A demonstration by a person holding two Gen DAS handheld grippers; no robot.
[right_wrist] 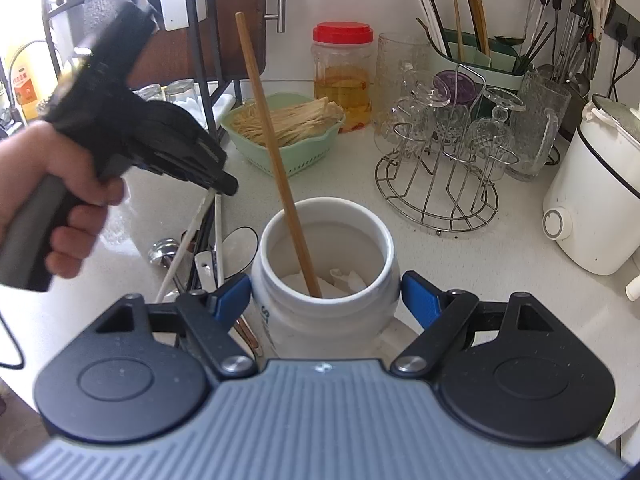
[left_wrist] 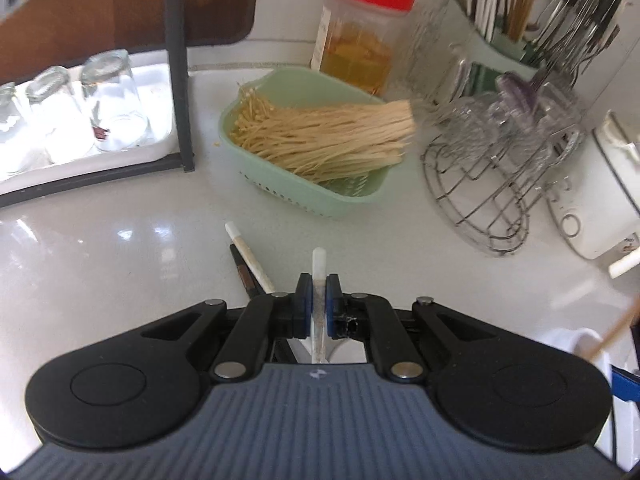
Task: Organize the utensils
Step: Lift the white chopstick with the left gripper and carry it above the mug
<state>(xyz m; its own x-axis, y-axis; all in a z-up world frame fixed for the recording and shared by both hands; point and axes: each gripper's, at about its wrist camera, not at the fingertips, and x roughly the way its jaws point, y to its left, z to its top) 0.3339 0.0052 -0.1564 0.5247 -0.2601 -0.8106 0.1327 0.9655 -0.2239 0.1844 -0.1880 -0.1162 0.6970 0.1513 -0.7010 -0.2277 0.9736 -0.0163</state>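
Observation:
My left gripper is shut on a white chopstick, whose tip sticks out past the pads. In the right wrist view a hand holds this gripper above the counter, with the white chopstick slanting down from it. Another white chopstick and a dark one lie on the counter below. My right gripper is shut on a white jar, one blue pad against each side. A wooden chopstick leans inside the jar. Spoons and a ladle lie left of the jar.
A green basket of pale strands sits behind the jar, with a red-lidded jar beyond it. A wire rack of glasses, a green utensil holder and a white cooker fill the right. Upturned glasses stand on a tray at the left.

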